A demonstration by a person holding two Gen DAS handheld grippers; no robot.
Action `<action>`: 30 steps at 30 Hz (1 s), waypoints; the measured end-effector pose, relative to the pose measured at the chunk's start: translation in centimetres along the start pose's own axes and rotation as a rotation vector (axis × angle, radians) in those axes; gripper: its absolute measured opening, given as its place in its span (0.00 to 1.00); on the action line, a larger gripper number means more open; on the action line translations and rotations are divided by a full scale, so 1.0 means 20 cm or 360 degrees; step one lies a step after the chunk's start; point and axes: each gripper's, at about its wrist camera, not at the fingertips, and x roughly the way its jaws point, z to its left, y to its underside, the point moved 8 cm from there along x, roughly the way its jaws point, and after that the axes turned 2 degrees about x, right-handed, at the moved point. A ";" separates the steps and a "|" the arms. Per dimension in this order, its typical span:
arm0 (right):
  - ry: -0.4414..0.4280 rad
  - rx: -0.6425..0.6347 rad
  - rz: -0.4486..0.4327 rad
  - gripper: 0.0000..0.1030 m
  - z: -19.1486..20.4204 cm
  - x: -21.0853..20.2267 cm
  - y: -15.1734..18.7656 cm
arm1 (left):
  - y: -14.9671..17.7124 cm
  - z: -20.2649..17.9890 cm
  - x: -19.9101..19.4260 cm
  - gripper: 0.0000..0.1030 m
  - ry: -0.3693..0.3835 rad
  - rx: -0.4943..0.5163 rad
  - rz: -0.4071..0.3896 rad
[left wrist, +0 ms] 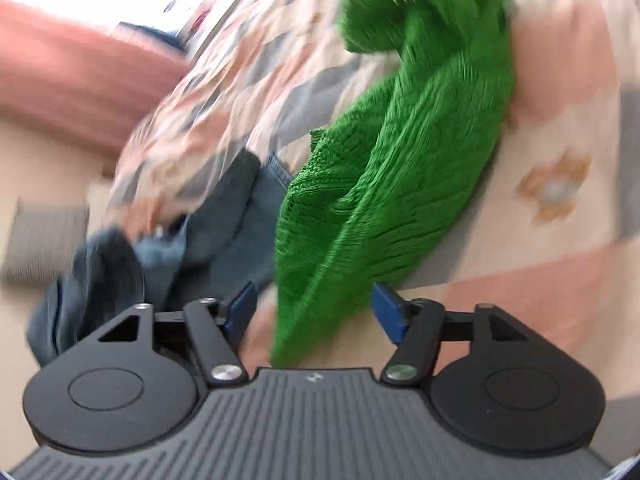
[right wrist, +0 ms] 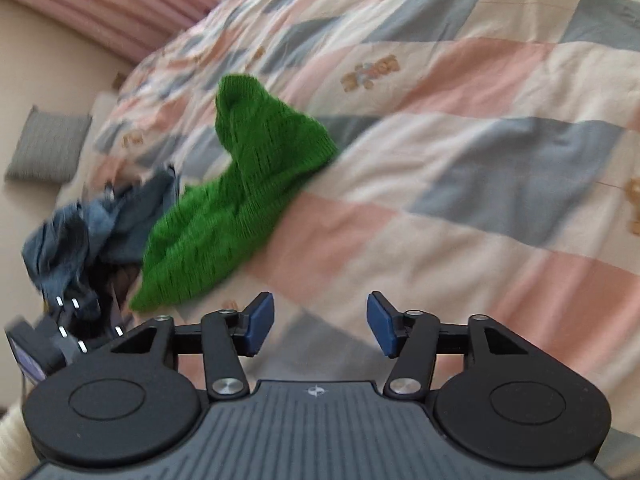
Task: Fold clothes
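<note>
A green knit sweater (left wrist: 400,152) lies crumpled on the checked quilt (left wrist: 560,120). Its near end reaches between the blue pads of my left gripper (left wrist: 314,312), which is open and hovers just above it. Left of the sweater sits a heap of blue denim (left wrist: 224,232). In the right wrist view the green sweater (right wrist: 240,196) lies ahead and to the left, with the denim heap (right wrist: 96,224) beside it. My right gripper (right wrist: 320,322) is open over bare quilt (right wrist: 480,160), apart from the sweater.
A pink ribbed blanket (right wrist: 100,4) lies at the far left of the bed. A grey cushion (right wrist: 48,148) rests on the beige floor beyond the bed's edge. Part of the other gripper's body (right wrist: 44,344) shows at the lower left of the right wrist view.
</note>
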 end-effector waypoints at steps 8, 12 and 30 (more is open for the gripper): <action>-0.0224 0.0583 -0.0338 0.57 -0.04 0.60 -0.24 | 0.17 -0.11 0.32 0.63 0.0099 0.0361 -0.0207; -0.0182 0.0710 -0.0423 0.49 -0.15 0.79 -0.30 | 0.26 -0.17 0.46 0.58 0.0134 0.0374 -0.0259; -0.0890 0.0792 -0.0831 0.06 -0.01 0.13 -0.49 | -0.07 0.04 0.00 0.12 0.0534 -0.0243 -0.0412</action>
